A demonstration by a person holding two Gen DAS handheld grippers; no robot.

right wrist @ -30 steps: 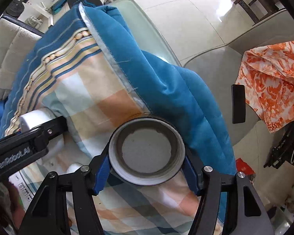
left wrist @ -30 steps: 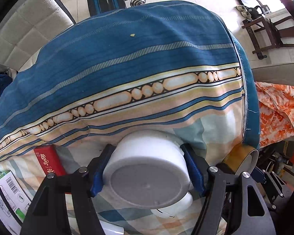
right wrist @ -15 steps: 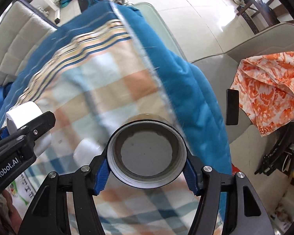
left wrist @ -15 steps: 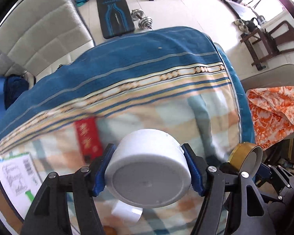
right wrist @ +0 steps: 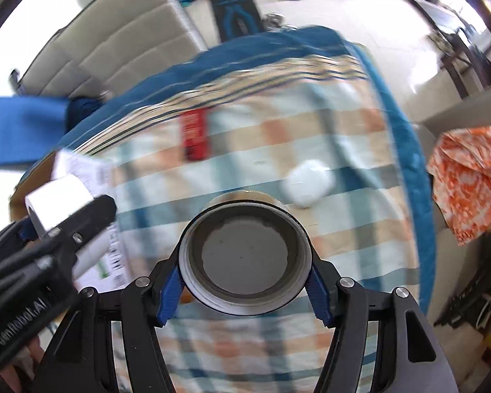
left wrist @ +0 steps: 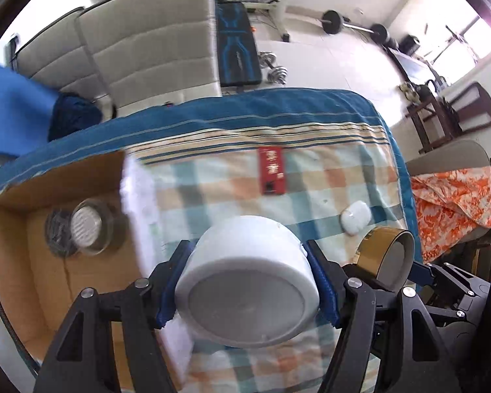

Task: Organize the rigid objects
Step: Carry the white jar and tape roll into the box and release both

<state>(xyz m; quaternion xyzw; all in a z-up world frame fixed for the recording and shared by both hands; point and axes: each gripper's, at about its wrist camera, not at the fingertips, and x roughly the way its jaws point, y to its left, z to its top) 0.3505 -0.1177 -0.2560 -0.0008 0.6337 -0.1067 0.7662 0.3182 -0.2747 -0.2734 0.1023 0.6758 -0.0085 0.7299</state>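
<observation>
Left wrist: cardboard box [left wrist: 32,262] at checked cloth's [left wrist: 311,190] edge.

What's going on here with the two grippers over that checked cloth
A person is tidying loose items with two handheld grippers. The left gripper is clamped on a white round container; the right gripper holds a gold tape roll. Both hang above the cloth. A cardboard box with items inside sits at the left. A red packet and small white case lie on the cloth.
</observation>
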